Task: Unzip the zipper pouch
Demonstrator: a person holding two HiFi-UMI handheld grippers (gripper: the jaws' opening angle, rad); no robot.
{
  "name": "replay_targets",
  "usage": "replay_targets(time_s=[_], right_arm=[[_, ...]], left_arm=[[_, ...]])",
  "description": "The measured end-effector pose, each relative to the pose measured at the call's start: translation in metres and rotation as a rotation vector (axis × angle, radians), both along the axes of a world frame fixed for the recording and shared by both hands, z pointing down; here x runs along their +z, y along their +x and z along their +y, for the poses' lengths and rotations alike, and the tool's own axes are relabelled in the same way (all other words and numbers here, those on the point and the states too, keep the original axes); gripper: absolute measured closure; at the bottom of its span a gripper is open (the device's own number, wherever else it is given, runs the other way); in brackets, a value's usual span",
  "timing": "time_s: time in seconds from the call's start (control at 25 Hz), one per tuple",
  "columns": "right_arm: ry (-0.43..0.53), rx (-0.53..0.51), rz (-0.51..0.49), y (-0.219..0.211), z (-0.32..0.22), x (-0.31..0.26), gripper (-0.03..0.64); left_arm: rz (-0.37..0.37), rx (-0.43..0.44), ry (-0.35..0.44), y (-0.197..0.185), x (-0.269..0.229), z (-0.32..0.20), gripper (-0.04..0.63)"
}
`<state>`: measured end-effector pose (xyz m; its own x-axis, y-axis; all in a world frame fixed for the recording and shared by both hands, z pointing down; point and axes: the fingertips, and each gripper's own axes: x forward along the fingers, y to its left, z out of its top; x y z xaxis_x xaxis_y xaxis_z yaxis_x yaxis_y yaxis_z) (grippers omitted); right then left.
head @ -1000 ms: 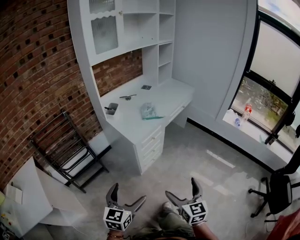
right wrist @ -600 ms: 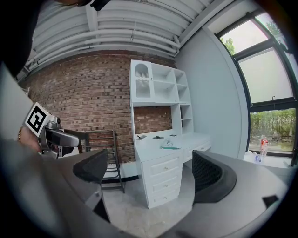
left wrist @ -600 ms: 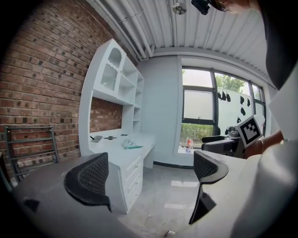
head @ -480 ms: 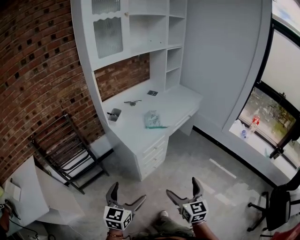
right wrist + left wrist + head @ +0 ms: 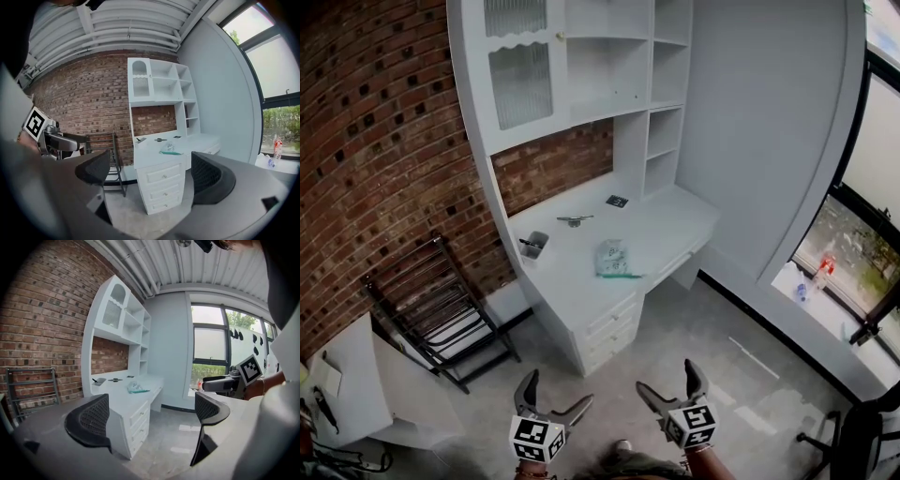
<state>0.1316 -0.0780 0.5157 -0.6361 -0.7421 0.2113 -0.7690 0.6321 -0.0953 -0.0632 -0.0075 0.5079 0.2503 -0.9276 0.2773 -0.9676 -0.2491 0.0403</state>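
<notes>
Unzipping is not begun: the pouch (image 5: pixel 612 258) lies on the desk (image 5: pixel 572 281), well apart from the left tool (image 5: pixel 555 390) and right tool (image 5: pixel 667 378), both spread and empty.

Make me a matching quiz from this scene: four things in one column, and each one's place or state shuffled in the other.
1 zipper pouch
2 black rack
3 left gripper
4 office chair

A beside the brick wall
B lying on the white desk
C jaws apart, nothing between them
D bottom right corner of the head view

Pairs: 1-B, 2-A, 3-C, 4-D
</notes>
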Motion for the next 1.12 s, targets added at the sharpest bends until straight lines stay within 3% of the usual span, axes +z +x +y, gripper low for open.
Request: replay_targets(time_s=[0.4, 0.68, 0.8, 1.0, 1.12], right_arm=[[-0.004, -0.068, 0.013, 0.009, -0.065, 0.008, 0.101], [-0.019, -0.04, 0.011, 0.022, -0.084, 0.017, 0.121], [-0.037, -0.018, 0.005, 0.028, -0.089, 0.023, 0.126], [-0.051, -0.002, 0.009, 0.029, -0.108, 0.031, 0.129], [-0.058, 0.01, 0.011, 0.027, -0.127, 0.034, 0.129]], left_arm=[[-0.022, -0.064, 0.005, 0.012, 0.003, -0.05, 0.028], [-0.035, -0.062, -0.029, 0.015, 0.018, -0.063, 0.029], [-0.058, -0.025, -0.04, 0.018, 0.022, -0.071, 0.029], [-0.187, 0.111, -0.085, 0.029, 0.037, -0.094, 0.029], [-0.192, 0.155, -0.085, 0.03, 0.034, -0.114, 0.029]])
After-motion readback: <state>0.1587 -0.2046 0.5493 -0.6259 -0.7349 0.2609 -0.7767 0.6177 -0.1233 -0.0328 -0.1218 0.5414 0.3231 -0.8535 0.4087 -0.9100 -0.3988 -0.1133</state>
